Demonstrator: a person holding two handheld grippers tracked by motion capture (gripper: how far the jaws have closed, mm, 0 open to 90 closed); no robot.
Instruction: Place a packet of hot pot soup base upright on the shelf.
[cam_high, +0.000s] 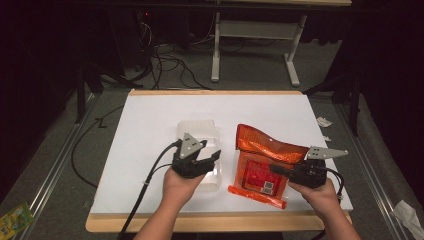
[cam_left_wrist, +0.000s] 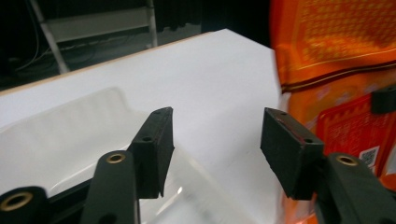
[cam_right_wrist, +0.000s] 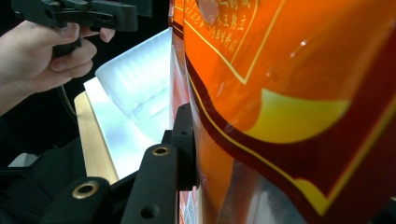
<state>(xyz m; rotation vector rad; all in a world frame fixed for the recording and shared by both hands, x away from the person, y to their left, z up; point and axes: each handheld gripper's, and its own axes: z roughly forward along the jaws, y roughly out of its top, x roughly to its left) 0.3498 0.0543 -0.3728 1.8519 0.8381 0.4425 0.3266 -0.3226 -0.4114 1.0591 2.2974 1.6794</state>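
Nearest, the right gripper (cam_high: 278, 169) clamps the orange bag (cam_high: 262, 160) upright beside the clear tub (cam_high: 202, 131), apparently ready to pour, while the left gripper (cam_high: 210, 156) hovers over that tub, jaws apart and empty.

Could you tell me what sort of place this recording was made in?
Probably a lab or recording workspace: a white work board on a wooden table, loose cables on the floor, black curtains at the sides, and a frame table behind.
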